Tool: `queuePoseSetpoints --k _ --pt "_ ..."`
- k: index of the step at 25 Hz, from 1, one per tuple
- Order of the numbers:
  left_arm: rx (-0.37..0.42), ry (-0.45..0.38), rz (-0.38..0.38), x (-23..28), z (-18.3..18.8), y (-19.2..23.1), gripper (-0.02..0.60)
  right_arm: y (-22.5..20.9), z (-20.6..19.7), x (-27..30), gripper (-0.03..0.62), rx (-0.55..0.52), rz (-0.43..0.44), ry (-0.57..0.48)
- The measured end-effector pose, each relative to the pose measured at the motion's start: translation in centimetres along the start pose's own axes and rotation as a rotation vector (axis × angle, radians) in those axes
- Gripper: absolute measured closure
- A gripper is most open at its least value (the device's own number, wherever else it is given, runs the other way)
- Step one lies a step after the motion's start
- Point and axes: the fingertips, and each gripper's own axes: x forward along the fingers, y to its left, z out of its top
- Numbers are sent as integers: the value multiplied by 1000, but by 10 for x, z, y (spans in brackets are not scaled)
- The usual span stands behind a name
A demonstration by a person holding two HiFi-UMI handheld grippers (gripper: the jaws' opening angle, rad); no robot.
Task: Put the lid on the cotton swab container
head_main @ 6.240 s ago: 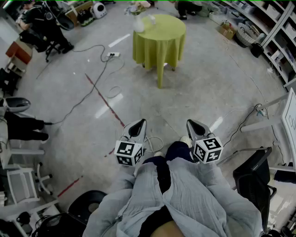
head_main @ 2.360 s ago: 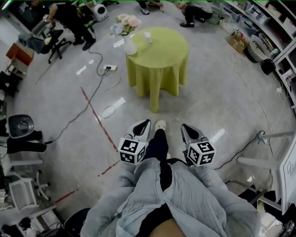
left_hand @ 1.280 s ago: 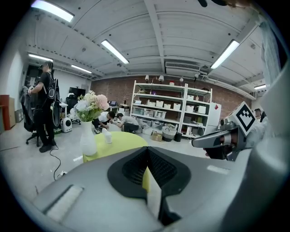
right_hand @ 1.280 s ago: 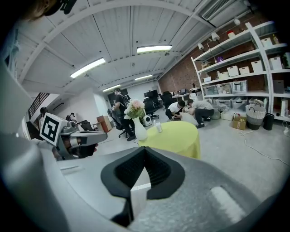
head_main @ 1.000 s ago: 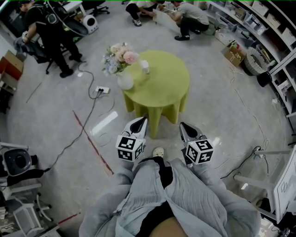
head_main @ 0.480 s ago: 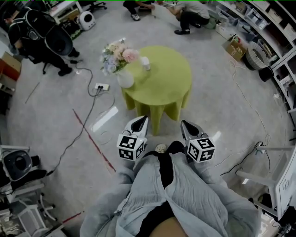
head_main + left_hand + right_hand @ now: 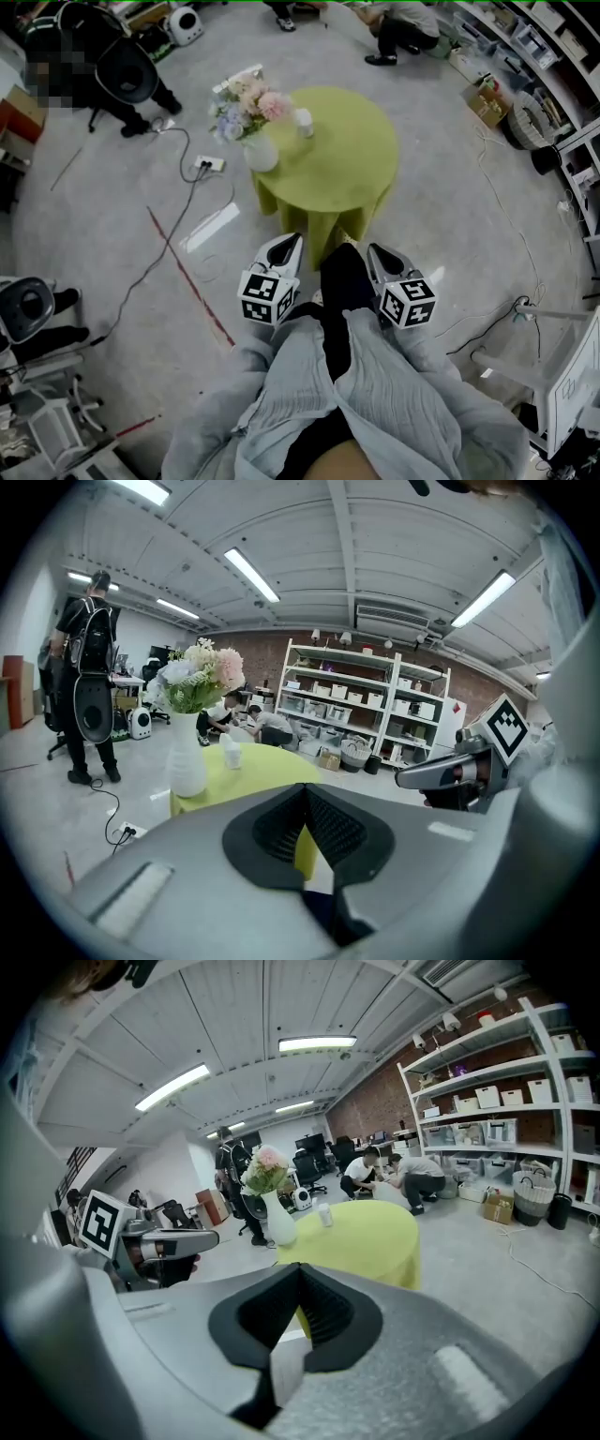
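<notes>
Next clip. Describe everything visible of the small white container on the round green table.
The small white cylindrical container stands upright on the yellow-green cloth of the round table, toward its far left, beside the white vase of flowers but apart from it. It looks like pale plastic. It is too small to tell whether a lid is on. Only the cloth touches it; the left gripper and right gripper, both shut and empty, are nowhere near it.

An industrial lab: brick wall (image 7: 375,1101), storage shelves (image 7: 352,705) of bins, strip lights (image 7: 317,1043), bare concrete floor (image 7: 469,206).

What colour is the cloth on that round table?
The tablecloth is yellow-green, clearest in the head view.
</notes>
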Motion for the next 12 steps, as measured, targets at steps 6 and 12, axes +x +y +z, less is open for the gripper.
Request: queuePoseSetpoints --k 6,12 --pt "-5 -6 33 21 14 16 561 -11 21 26 592 -10 33 4" --pt "-6 -8 55 58 36 36 561 -38 49 57 592 -23 47 12"
